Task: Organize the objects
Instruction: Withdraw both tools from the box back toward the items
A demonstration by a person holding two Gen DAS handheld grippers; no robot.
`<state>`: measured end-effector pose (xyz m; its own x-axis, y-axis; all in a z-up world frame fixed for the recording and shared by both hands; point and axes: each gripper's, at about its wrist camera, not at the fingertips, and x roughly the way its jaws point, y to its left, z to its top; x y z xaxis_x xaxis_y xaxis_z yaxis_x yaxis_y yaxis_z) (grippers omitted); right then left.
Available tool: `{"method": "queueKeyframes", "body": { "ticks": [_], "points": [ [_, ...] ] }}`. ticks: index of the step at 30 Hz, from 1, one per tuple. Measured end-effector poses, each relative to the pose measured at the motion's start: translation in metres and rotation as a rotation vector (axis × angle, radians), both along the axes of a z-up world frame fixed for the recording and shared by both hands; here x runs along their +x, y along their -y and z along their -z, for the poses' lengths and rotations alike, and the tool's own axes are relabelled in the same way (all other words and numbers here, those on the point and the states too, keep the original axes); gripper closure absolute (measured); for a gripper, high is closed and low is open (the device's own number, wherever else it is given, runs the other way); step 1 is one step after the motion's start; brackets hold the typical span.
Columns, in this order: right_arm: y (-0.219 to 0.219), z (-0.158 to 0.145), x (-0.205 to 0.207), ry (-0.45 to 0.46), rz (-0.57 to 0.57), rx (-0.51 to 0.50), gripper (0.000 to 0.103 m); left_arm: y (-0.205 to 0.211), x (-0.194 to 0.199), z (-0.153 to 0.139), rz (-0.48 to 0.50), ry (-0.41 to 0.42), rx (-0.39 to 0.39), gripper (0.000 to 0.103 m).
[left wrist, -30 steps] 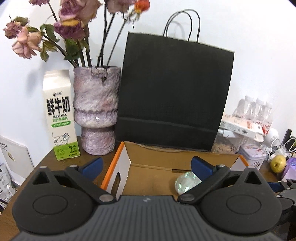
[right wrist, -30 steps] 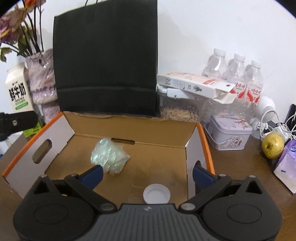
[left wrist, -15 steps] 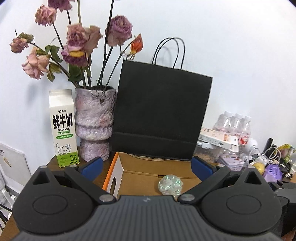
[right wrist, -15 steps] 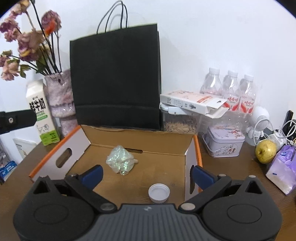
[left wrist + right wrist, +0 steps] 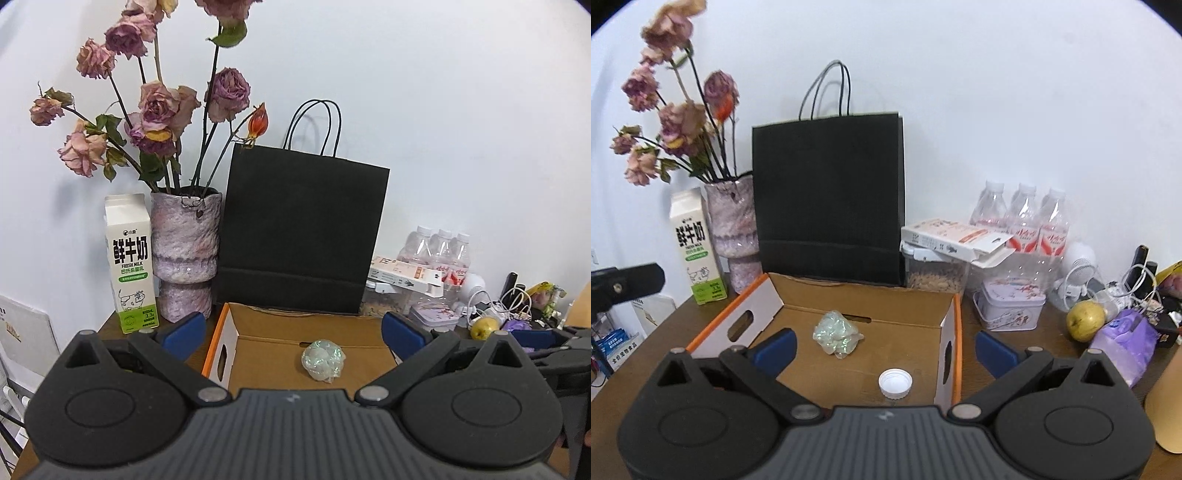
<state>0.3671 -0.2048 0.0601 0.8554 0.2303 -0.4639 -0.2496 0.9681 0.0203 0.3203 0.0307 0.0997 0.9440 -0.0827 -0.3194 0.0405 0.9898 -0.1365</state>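
Cardboard box (image 5: 916, 314) sits ahead of our spread, empty jaws, collecting the crumpled wrapper (image 5: 836, 335) and bottle cap (image 5: 895, 383); we judge both belong there.

The milk carton (image 5: 130, 264) reads "鲜牛奶", "FRESH MILK" and "3.3" on its front face.

Desk (image 5: 646, 365) under my tools: dark brown wood grain, low sheen. Cardboard box (image 5: 864, 295) ahead of my right tool (image 5: 884, 349): raw matt kraft inside, white outer faces, orange edges. In it, crinkled iridescent plastic wad (image 5: 836, 334), glossy, and smooth white plastic cap (image 5: 895, 383). Beyond the box: matt black paper bag (image 5: 829, 199). Left of it: rough mottled vase (image 5: 184, 243), printed milk carton (image 5: 131, 264). My tools' bodies matt black plastic, ribbed; blue finger pads (image 5: 775, 347).
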Motion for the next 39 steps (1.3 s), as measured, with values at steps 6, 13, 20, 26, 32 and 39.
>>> {"method": "queueKeyframes", "body": {
  "ticks": [6, 13, 20, 26, 32, 39],
  "points": [
    [0.008, -0.013, -0.033, 0.015, -0.020, 0.004, 0.000, -0.005, -0.027, -0.003, 0.000, 0.001, -0.019, 0.000],
    [0.019, -0.012, -0.078, 0.021, -0.050, 0.003, 0.000, -0.008, -0.062, -0.002, -0.008, -0.011, -0.022, 0.000],
    [0.028, -0.008, -0.118, 0.023, -0.079, 0.002, 0.000, -0.005, -0.100, 0.002, -0.010, -0.019, 0.000, 0.000],
    [0.031, -0.001, -0.152, 0.021, -0.108, -0.016, 0.000, -0.004, -0.130, 0.010, -0.003, -0.031, 0.005, 0.000],
    [0.031, 0.014, -0.183, 0.008, -0.138, -0.034, 0.000, -0.004, -0.153, 0.021, -0.001, -0.067, 0.009, 0.000],
    [0.031, 0.037, -0.218, -0.018, -0.165, -0.051, 0.000, -0.004, -0.179, 0.038, 0.001, -0.097, 0.031, 0.000]
  ]
}}
